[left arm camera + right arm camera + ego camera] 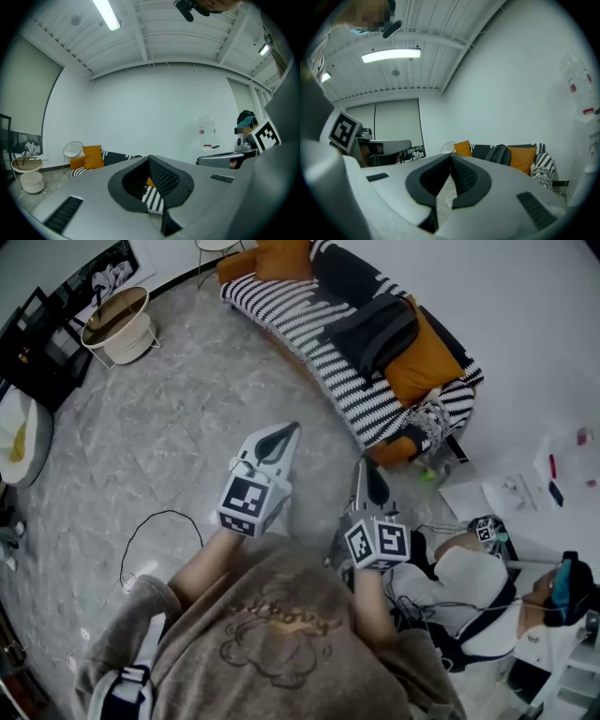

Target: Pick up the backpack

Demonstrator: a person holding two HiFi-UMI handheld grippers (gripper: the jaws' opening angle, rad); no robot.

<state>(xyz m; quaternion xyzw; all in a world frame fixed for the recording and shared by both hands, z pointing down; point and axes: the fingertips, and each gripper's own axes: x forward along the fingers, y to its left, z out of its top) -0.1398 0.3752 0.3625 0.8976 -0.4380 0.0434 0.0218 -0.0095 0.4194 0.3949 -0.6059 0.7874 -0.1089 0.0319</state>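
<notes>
Grey marble floor (169,427) is spreading beneath us, with the striped sofa (309,324) lying at one o'clock. On its seat the dark backpack (380,334) is resting against an orange cushion (422,362), well apart from us. We are holding the left tool (287,430) and the right tool (367,474) closed and empty, both pointing toward twelve o'clock.

You've got glossy marble-look floor (187,427) underfoot; sofa (300,320) in striped woven cloth, backpack (375,329) matt dark fabric. Your left hand-held gripper (284,434) and right hand-held gripper (364,472): smooth matt grey plastic.
</notes>
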